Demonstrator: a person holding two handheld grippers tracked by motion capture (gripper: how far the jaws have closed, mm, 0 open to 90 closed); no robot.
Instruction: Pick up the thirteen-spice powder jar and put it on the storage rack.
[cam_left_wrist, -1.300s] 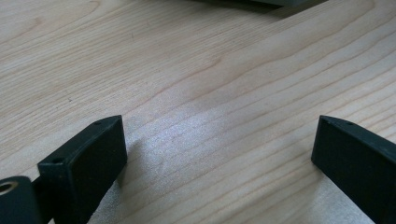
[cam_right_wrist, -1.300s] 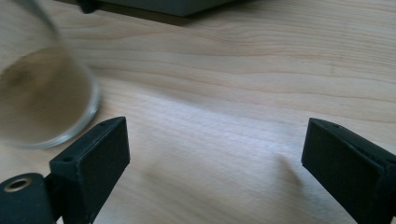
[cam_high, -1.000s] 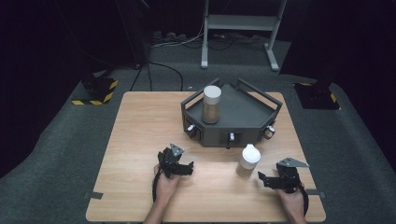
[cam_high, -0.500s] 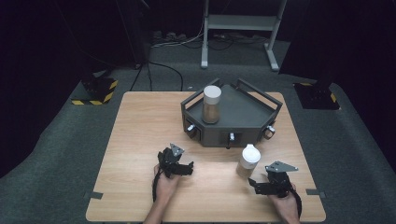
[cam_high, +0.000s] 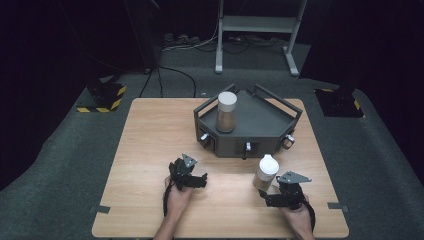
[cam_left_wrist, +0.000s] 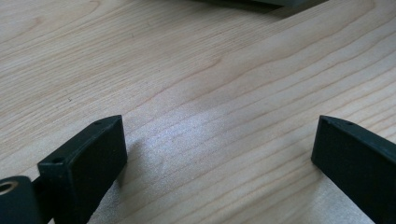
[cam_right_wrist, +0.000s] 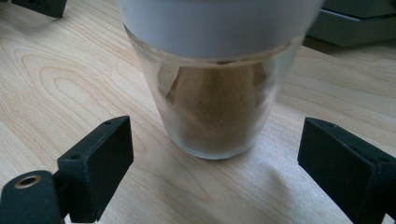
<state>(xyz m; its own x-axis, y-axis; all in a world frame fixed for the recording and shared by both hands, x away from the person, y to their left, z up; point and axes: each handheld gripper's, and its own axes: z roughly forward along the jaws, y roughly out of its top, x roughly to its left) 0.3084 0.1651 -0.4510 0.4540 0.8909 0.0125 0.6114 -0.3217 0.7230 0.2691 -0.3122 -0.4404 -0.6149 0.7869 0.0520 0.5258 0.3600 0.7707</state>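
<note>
A small glass jar (cam_high: 265, 172) with a white lid and brown powder stands on the wooden table (cam_high: 150, 135), just in front of the dark grey tray (cam_high: 260, 125). My right gripper (cam_high: 267, 197) sits low at the jar's near side, open. In the right gripper view the jar (cam_right_wrist: 217, 93) rises close ahead, and the right gripper (cam_right_wrist: 215, 137) has one jaw on either side of the jar's base without touching it. A taller jar (cam_high: 226, 112) with a white lid stands inside the tray. My left gripper (cam_high: 199, 180) rests open on bare wood, and the left gripper (cam_left_wrist: 219, 133) holds nothing.
The tray has raised rails and small knobs (cam_high: 287, 142) on its front faces. The table's near edge lies just behind both hands. A metal stand (cam_high: 255, 30) and cables lie on the dark floor beyond the table.
My right gripper has moved left and swung in toward the small jar, ending right at its near side. The left gripper has stayed where it was.
</note>
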